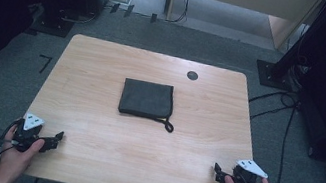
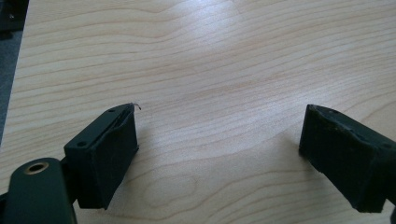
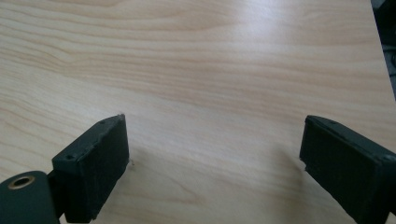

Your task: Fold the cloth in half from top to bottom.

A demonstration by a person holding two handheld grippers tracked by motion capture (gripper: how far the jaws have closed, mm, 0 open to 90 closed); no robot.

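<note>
While well apart from both grippers, folded cloth [image 1: 146,99] mid-table.

My table [image 1: 94,125] is pale wood grain with a smooth, faintly sheeny finish, the folded dark cloth [image 1: 146,99] on it looks soft and matt, and my left gripper [image 2: 219,154] and right gripper [image 3: 215,158] carry matt black, slightly rough pads.

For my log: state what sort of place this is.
Probably a lab or recording workspace: a bare wooden table on grey carpet, loose cables trailing across it, dark equipment stands around.
</note>
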